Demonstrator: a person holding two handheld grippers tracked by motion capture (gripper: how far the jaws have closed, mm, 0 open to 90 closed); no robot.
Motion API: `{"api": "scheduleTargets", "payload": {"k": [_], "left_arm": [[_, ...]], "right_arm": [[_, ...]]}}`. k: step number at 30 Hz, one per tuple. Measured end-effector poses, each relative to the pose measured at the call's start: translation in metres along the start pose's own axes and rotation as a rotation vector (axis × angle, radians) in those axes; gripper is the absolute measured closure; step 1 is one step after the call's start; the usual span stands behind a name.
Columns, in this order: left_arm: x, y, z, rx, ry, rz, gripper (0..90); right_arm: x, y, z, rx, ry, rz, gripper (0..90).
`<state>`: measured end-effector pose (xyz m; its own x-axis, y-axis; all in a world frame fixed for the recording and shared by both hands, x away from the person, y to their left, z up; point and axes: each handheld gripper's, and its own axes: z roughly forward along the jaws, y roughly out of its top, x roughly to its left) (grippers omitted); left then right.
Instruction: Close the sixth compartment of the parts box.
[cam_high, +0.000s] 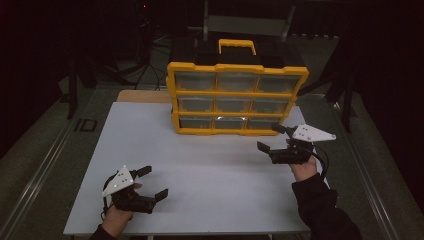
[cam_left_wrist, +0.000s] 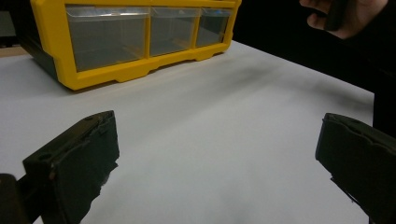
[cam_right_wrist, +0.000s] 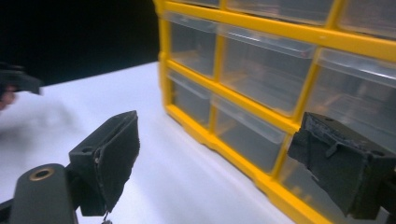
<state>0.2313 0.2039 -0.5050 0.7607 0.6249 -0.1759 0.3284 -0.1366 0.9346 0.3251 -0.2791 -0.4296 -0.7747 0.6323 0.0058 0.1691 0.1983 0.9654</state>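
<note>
A yellow drawer cabinet (cam_high: 237, 96) with a handle on top stands upright at the far middle of the white table (cam_high: 200, 170). It has three rows of clear drawers, all pushed in. My left gripper (cam_high: 152, 182) rests near the front left edge, open and holding nothing. My right gripper (cam_high: 270, 137) hovers open just off the cabinet's lower right corner, close to the bottom right drawer (cam_high: 262, 123). In the right gripper view the cabinet's drawers (cam_right_wrist: 261, 70) stand just beyond the spread jaws. In the left gripper view the cabinet (cam_left_wrist: 135, 42) sits far off.
The table's board lies over a wooden panel (cam_high: 145, 96) that shows at the back left. Dark floor and metal rails (cam_high: 35, 175) flank both sides. A black stand (cam_high: 75, 80) rises at the left, and a grey frame (cam_high: 245, 22) stands behind the cabinet.
</note>
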Motion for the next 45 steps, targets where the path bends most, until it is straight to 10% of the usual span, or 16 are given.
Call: {"api": "scheduleTargets", "payload": {"k": [18, 45], "left_arm": [[-0.001, 0.001, -0.001, -0.003, 0.000, 0.007, 0.0], [0.000, 0.001, -0.002, -0.004, 0.000, 0.010, 0.0]], "right_arm": [[0.032, -0.051, -0.016, 0.060, 0.101, -0.010, 12.9], [0.034, -0.102, -0.046, 0.158, 0.036, 0.048, 13.6]]}}
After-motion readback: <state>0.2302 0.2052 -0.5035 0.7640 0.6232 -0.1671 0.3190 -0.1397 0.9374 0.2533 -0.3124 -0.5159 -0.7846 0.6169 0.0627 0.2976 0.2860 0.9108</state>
